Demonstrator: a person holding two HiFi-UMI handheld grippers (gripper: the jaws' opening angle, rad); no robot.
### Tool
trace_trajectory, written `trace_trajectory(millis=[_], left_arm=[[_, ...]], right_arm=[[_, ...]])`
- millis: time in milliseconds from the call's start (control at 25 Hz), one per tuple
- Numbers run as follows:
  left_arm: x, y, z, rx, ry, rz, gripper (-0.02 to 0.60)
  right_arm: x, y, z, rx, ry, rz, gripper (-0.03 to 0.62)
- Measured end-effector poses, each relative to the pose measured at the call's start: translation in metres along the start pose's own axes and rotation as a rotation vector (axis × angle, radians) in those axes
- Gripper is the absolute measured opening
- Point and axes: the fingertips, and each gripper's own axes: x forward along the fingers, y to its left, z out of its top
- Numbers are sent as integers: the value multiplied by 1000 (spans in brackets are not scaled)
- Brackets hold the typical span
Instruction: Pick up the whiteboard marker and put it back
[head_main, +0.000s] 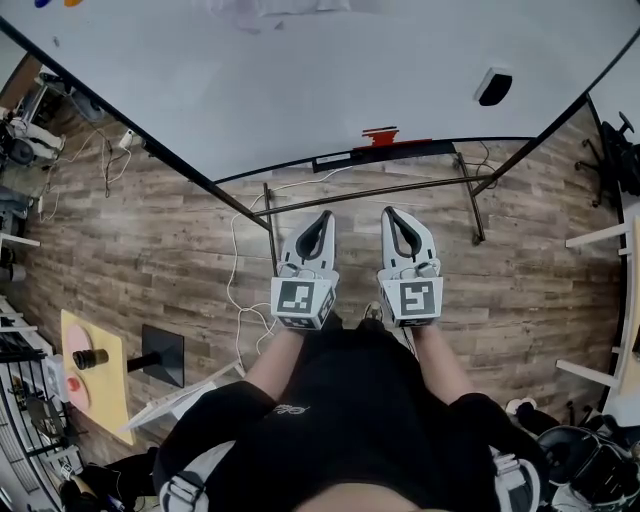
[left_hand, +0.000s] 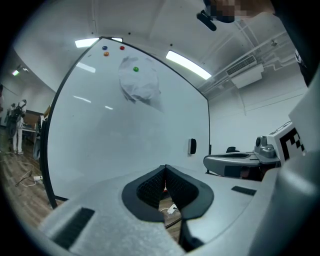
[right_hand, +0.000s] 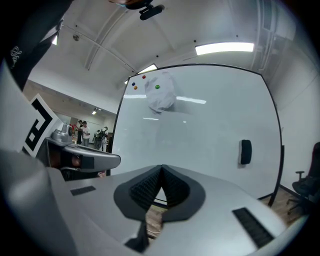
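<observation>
Shut, empty tongs facing whiteboard

Side by side and level, left gripper and right gripper have fingers closed, empty.

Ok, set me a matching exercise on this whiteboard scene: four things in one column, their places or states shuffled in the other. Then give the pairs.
Things
1. eraser
2. red marker
3. crumpled white sheet
4. right gripper

Places or states
A. on the tray at the lower edge of the board
B. shut, nothing between the jaws
C. stuck on the board's right part
D. high on the board, under a green magnet

Pairs: 1-C, 2-A, 3-D, 4-B
</observation>
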Motion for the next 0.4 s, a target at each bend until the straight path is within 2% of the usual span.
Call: trace_trajectory(millis=[400], left_arm=[[9,-9,0,11,5,-34,8]], right_arm=[[0,-2,0,3,-11,3,3]])
